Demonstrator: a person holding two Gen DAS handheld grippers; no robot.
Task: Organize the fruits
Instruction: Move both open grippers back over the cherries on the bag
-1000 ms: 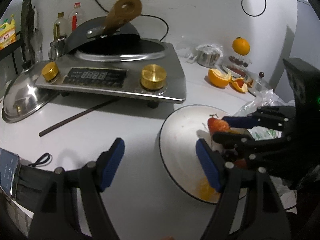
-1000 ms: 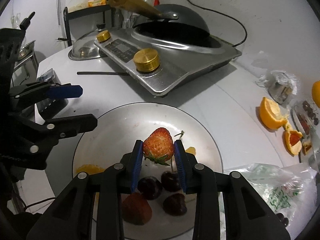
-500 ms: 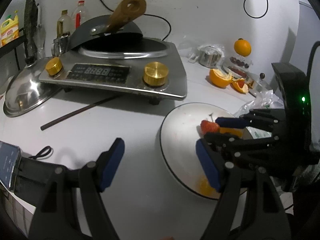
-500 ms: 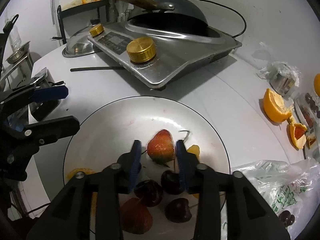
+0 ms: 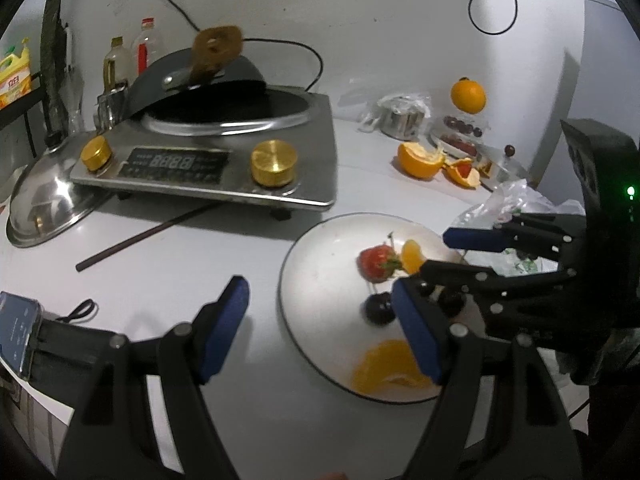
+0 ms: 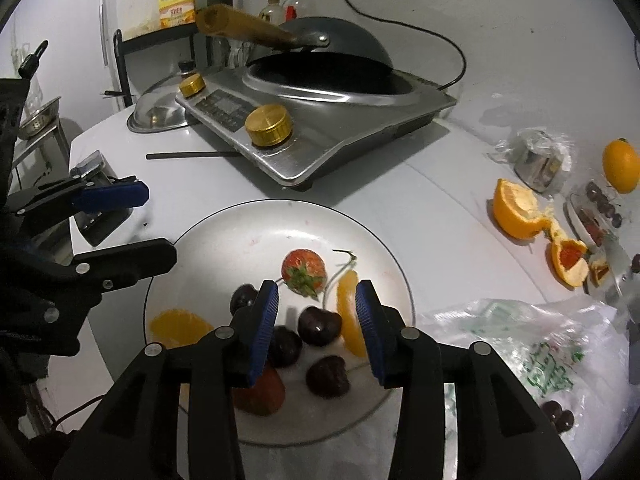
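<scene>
Plate (image 6: 256, 220), white, on worktop; landmark for all entries.
Left tool (image 5: 320, 330): spread wide, empty, over plate's left rim.
Strawberry (image 6: 303, 270): mid-plate, loose. Judged soft, light, bruisable; pinch gently across shoulders.
Cherries (image 6: 319, 325): beside it, probably slippery.
Right tool (image 6: 316, 312): jaws just parted, nothing between them.
Yellow bottle (image 6: 176, 8), far behind: label unreadable.

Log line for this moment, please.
right gripper: open, empty, jaws just opened | strawberry: on plate | left gripper: open, empty
</scene>
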